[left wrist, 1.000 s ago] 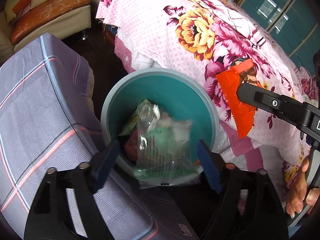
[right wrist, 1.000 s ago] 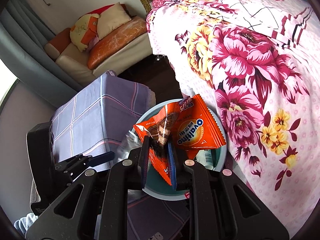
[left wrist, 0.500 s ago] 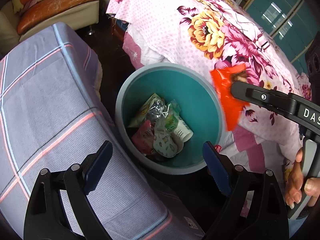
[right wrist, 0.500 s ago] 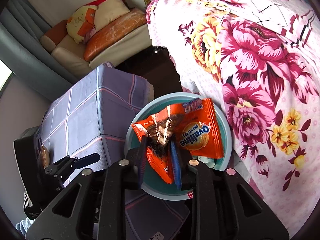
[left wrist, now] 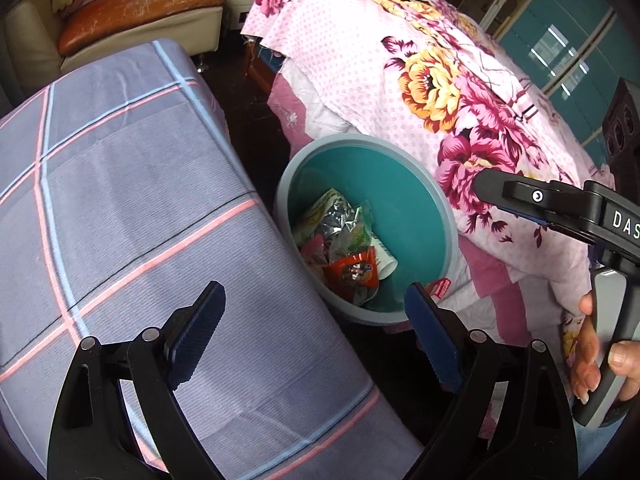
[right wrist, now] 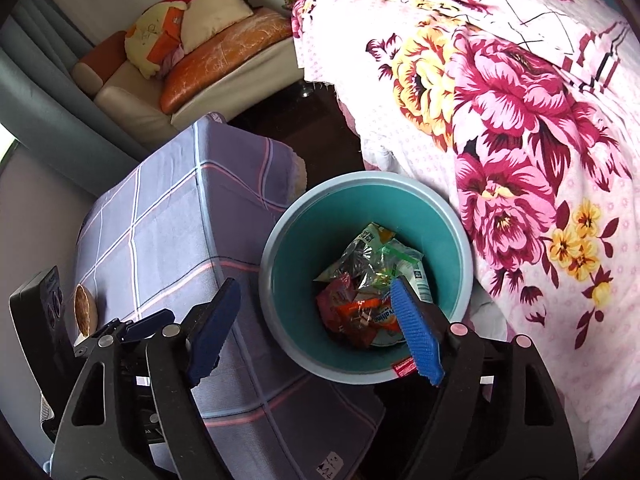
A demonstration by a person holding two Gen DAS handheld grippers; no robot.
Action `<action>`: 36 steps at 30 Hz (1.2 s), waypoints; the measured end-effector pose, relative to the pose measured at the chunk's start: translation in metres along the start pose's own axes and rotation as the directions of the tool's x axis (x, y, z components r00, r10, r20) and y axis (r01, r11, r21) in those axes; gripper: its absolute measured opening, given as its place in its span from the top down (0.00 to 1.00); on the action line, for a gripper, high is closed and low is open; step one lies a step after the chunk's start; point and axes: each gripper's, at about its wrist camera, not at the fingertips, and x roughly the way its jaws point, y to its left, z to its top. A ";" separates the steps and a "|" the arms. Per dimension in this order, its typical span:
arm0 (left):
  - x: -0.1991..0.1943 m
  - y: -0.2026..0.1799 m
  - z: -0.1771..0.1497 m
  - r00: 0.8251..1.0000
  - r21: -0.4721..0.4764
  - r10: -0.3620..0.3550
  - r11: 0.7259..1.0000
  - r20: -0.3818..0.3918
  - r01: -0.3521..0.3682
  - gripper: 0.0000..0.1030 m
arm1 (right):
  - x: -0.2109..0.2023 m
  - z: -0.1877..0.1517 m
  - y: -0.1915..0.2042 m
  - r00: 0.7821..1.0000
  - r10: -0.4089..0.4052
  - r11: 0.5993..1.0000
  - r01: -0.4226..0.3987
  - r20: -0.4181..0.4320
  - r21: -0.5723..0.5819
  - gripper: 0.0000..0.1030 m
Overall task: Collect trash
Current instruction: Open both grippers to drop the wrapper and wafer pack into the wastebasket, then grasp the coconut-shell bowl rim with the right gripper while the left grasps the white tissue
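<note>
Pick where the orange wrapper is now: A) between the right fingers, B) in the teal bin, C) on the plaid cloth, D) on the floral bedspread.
B: the orange wrapper lies on the other trash inside the teal bin, and the right gripper, whose fingers have just been opening, stands open with nothing between them.

Right tool (right wrist: 316,332) jaws just opened, now empty; orange wrapper (right wrist: 362,314) dropped into bin (right wrist: 280,232).
</note>
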 end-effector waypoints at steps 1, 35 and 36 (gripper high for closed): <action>-0.004 0.004 -0.003 1.000 -0.006 0.000 1.000 0.005 0.000 0.11 | 0.000 -0.002 0.005 1.000 -0.002 1.000 0.002 -0.004 -0.006 0.29; -0.185 0.257 -0.143 0.940 -0.353 0.301 0.907 0.163 -0.230 0.10 | 0.039 -0.071 0.279 0.986 0.020 0.909 -0.087 -0.167 -0.408 0.27; -0.187 0.268 -0.147 0.935 -0.363 0.319 0.899 0.156 -0.246 0.10 | 0.043 -0.072 0.285 0.984 0.023 0.905 -0.095 -0.176 -0.415 0.27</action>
